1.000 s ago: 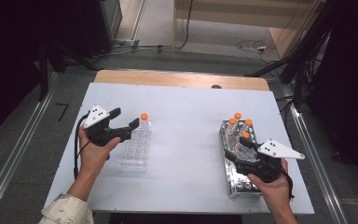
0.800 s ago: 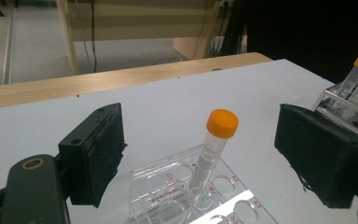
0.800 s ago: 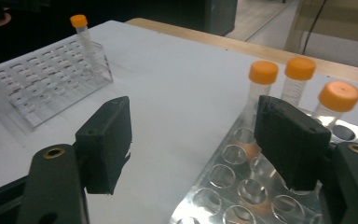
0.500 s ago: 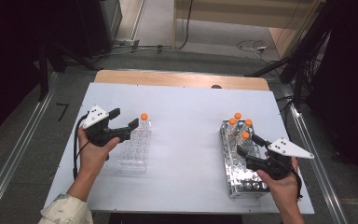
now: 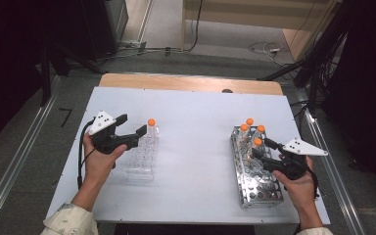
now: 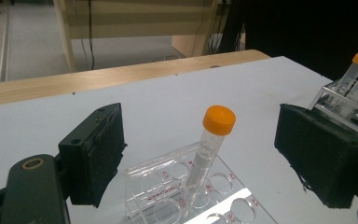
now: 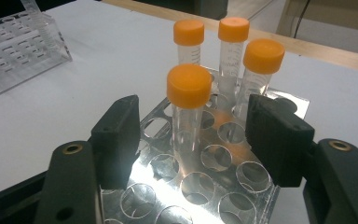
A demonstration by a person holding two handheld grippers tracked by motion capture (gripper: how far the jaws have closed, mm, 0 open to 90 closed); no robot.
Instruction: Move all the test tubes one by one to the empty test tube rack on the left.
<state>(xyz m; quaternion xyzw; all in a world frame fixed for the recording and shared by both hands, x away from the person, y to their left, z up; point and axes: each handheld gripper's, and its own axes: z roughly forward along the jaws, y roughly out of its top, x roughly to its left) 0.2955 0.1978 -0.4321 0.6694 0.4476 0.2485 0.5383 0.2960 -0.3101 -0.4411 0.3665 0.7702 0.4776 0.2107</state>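
Observation:
A clear plastic rack (image 5: 142, 157) on the white table holds one upright tube with an orange cap (image 5: 151, 123). My left gripper (image 5: 132, 125) is open at the rack's far end. In the left gripper view that tube (image 6: 213, 140) stands between the pads of my left gripper (image 6: 200, 140), clear of both. A metal rack (image 5: 257, 182) at the right holds several orange-capped tubes at its far end. My right gripper (image 5: 263, 148) is open around the nearest tube (image 7: 189, 100). Its jaws have just been closing, and in the right gripper view (image 7: 196, 133) there are gaps on both sides of that tube.
The white table top (image 5: 196, 147) has a wooden strip (image 5: 191, 83) along its far edge. Metal rails (image 5: 14, 166) run along both sides. Cables lie on the floor (image 5: 176, 49) behind the table. In the left gripper view, the metal rack with its tubes (image 6: 354, 93) is at the far right.
My right gripper has moved away from the person along the metal rack to the nearest tube, and its jaws have narrowed. The left gripper has stayed put.

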